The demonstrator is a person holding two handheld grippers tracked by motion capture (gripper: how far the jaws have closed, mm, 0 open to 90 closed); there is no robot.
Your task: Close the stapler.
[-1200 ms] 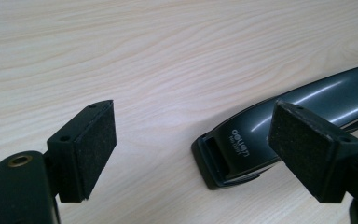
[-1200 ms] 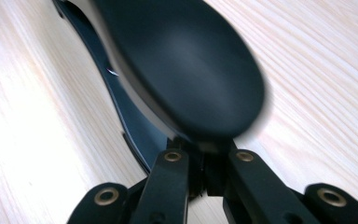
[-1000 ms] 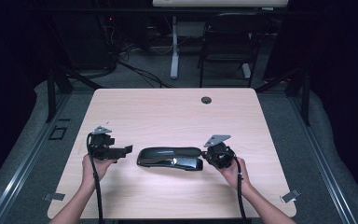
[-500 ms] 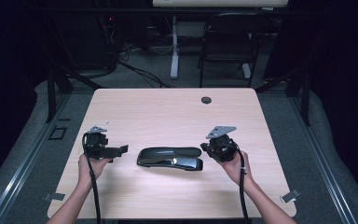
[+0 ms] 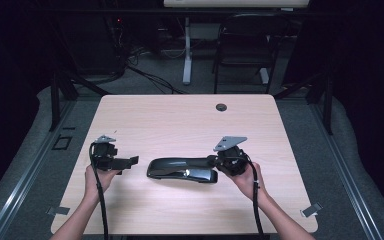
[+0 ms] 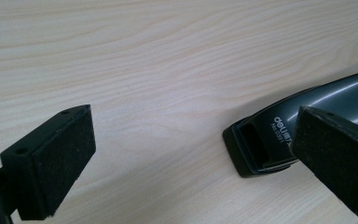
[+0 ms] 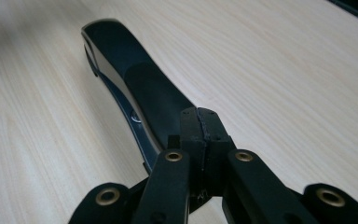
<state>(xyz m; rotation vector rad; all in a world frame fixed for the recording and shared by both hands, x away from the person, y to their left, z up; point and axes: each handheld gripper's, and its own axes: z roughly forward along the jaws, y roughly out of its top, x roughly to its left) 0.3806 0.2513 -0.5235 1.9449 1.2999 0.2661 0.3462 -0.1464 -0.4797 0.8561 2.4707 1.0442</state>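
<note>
Black stapler (image 5: 182, 170) lying flat near the bench's (image 5: 180, 120) front edge, midway along it.

Long axis parallel to that edge. Left gripper (image 5: 130, 161) jaws spread wide, just been opening, nothing between; right gripper (image 5: 213, 160) jaws closed, empty, over the right end. "deli" printed on the left end.

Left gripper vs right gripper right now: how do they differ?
The left gripper has its fingers wide apart with bare table between them; the right gripper has its fingers pressed together. The left gripper stands clear of the stapler, just off its left end; the right gripper sits over the stapler's right end. Both are black, hand-held and trail a cable.
</note>
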